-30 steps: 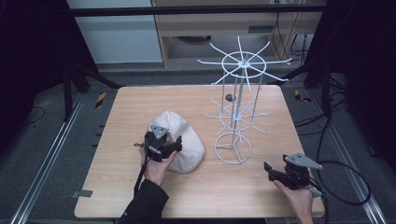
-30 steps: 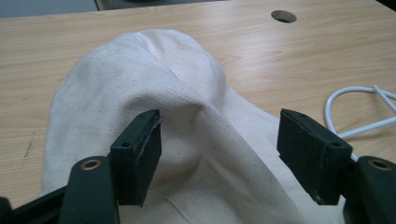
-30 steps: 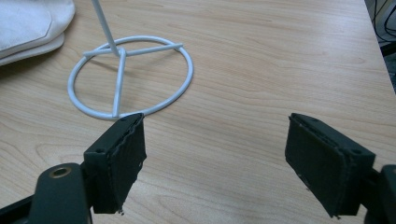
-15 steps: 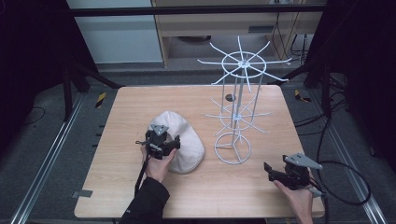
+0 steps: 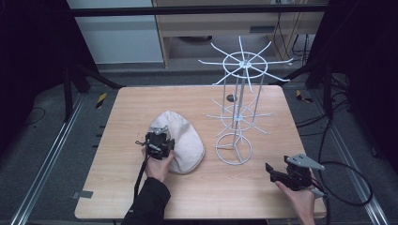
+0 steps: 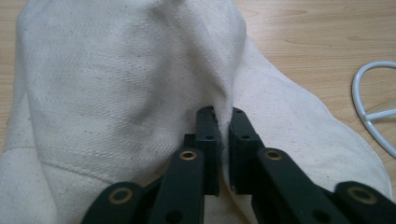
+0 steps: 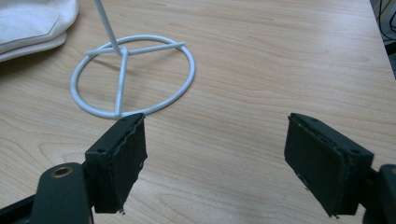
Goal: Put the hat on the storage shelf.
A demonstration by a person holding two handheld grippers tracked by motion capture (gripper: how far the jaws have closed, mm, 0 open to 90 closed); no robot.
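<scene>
A cream cloth cap [image 5: 187, 143] lies on the wooden table [image 5: 141, 103], left of the middle. My left gripper [image 5: 160, 133] rests on the cap's near left side. Its jaws have just been closing and now stand shut on a raised fold of the cap [image 6: 116, 84], seen pinched between the pads of the left gripper [image 6: 223, 123]. A white wire hanging rack [image 5: 240, 89] stands right of the cap on a ring base [image 7: 133, 74]. My right gripper [image 5: 273, 171] hovers near the table's front right corner, open with nothing between its jaws [image 7: 215, 154], pointing at the ring base.
The rack's spokes [image 5: 220, 51] spread wide at the top and midway up its post. Dark frame posts and rails flank the table. A cable [image 5: 347, 187] trails from the right gripper off the table's right side.
The left gripper has sunk a little onto the cap and its jaws have shut on a fold of cloth. The right gripper has stayed put.
</scene>
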